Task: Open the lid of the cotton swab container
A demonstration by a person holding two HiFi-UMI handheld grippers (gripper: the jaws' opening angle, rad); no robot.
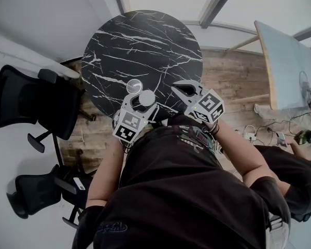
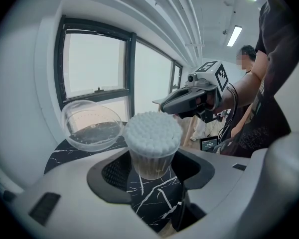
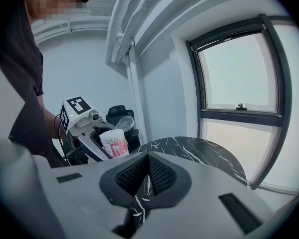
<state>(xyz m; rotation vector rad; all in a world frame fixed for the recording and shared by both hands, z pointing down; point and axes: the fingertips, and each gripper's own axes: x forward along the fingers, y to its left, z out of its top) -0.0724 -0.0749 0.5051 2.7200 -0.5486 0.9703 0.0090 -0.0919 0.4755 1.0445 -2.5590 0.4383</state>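
Lid (image 2: 92,125) already flipped open, swabs (image 2: 152,131) exposed. L gripper (image 2: 152,167) clamps tub (image 2: 150,159). R gripper (image 3: 148,176) closed, empty. Task prob. done.

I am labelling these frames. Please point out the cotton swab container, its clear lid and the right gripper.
cotton swab container (image 2: 150,164): left gripper view, on its side wall.
clear lid (image 2: 92,126): left gripper view, middle of the lid.
right gripper (image 2: 162,105): left gripper view, its closed fingertips.

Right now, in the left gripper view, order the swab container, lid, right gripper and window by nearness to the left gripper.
1. cotton swab container: between the jaws.
2. lid: just beyond, left, flipped open.
3. right gripper: farther, right.
4. window: far back, left.
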